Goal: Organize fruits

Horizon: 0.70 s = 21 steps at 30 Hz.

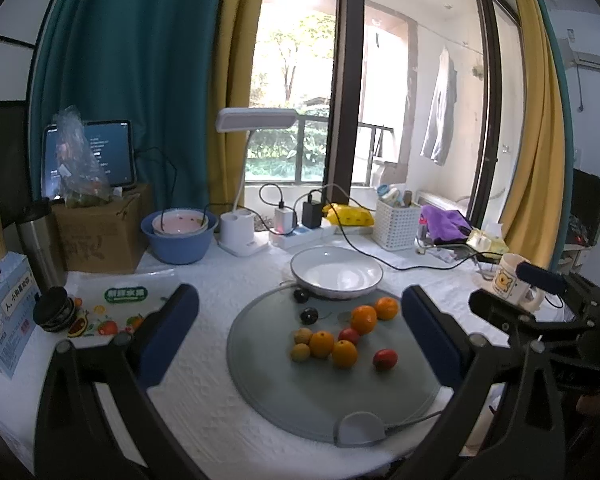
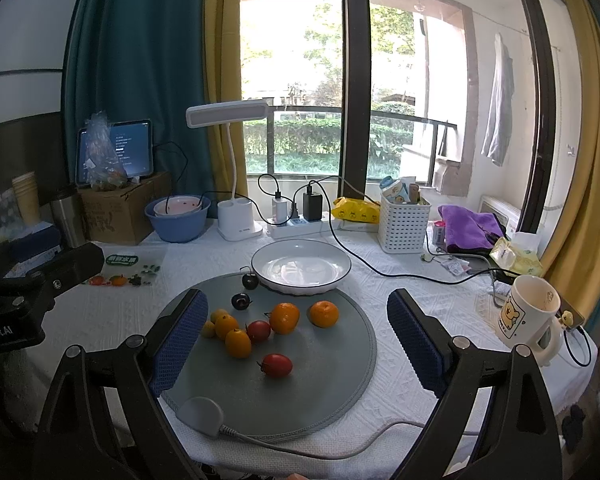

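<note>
Several small fruits lie on a round grey mat [image 1: 300, 396] [image 2: 324, 368]: oranges [image 1: 363, 319] [image 2: 284, 317], red tomatoes [image 1: 385, 359] [image 2: 276, 365], small yellow fruits [image 1: 300, 352] [image 2: 208, 329] and two dark plums [image 1: 309, 315] [image 2: 241, 301]. An empty white plate [image 1: 336, 273] [image 2: 300, 266] sits at the mat's far edge. My left gripper [image 1: 300, 324] is open and empty, held above the mat's near side. My right gripper [image 2: 296, 332] is open and empty too, over the fruits.
A blue bowl [image 2: 178, 216], desk lamp [image 2: 236, 184], power strip [image 2: 300, 226], white basket [image 2: 403, 224], purple cloth [image 2: 470, 222] and cables line the back. A bear mug [image 2: 530, 316] stands right. A printed fruit bag [image 1: 116, 308] and boxes lie left.
</note>
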{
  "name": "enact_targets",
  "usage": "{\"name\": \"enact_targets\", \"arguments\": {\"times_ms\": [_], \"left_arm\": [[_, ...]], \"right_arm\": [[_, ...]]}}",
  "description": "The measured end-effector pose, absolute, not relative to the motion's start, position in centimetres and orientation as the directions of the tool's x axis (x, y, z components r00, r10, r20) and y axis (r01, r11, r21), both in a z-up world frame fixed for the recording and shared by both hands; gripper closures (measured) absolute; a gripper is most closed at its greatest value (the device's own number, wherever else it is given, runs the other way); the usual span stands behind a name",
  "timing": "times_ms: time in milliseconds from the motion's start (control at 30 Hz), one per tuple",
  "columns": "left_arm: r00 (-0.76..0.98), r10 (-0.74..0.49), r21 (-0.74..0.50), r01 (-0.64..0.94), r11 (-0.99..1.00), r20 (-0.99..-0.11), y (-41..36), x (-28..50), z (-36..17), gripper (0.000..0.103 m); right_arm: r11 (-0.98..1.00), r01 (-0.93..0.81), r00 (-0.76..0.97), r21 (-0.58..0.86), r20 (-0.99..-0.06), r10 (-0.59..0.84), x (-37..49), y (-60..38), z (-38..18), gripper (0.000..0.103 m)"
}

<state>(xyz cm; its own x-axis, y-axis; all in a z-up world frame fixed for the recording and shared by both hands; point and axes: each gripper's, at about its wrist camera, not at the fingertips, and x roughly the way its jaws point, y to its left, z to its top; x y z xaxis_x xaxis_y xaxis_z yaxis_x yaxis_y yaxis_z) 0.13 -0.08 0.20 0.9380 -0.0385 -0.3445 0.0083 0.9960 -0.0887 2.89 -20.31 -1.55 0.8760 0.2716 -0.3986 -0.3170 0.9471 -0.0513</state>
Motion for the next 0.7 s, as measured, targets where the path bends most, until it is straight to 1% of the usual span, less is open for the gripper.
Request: {"name": "enact_targets", "arguments": {"times_ms": [700], "left_arm": [[0.938,-0.041,-0.095,0.008,0.995,-0.345,0.01,-0.14,0.23,0.001]], "right_arm": [[0.948,-0.316,0.874,-0.048,-0.404,0.27,2.95,-20.44,-1.51,0.009]]}}
